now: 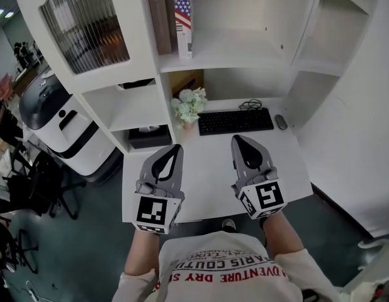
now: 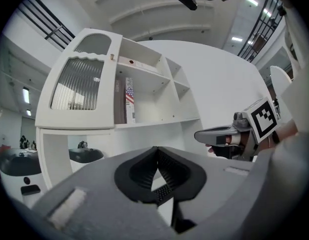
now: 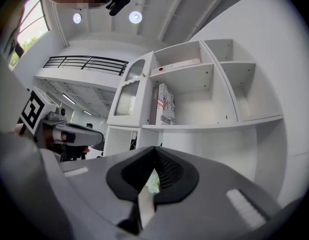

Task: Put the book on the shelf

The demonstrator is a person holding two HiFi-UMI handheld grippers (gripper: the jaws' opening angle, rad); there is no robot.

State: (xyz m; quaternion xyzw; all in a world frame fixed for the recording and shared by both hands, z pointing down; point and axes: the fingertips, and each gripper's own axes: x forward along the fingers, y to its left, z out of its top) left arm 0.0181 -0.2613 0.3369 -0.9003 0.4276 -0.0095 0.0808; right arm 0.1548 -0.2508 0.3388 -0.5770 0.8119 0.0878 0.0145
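Two books stand upright on the white shelf (image 1: 238,54) above the desk: a brown one (image 1: 158,17) and one with a flag on its spine (image 1: 182,19). The flag book also shows in the left gripper view (image 2: 129,104) and the right gripper view (image 3: 165,104). My left gripper (image 1: 176,148) hovers over the desk's front left, shut, with nothing in it; its tips (image 2: 157,151) meet. To its right my right gripper (image 1: 238,140) is also shut and empty, tips together (image 3: 154,151). Both point toward the shelf unit.
On the white desk (image 1: 207,181) lie a black keyboard (image 1: 235,121), a mouse (image 1: 281,122) and a small potted plant (image 1: 189,104). A black box (image 1: 149,136) sits in a low cubby. A ribbed-glass cabinet door (image 1: 84,24) is upper left. A white machine (image 1: 62,128) stands on the floor at left.
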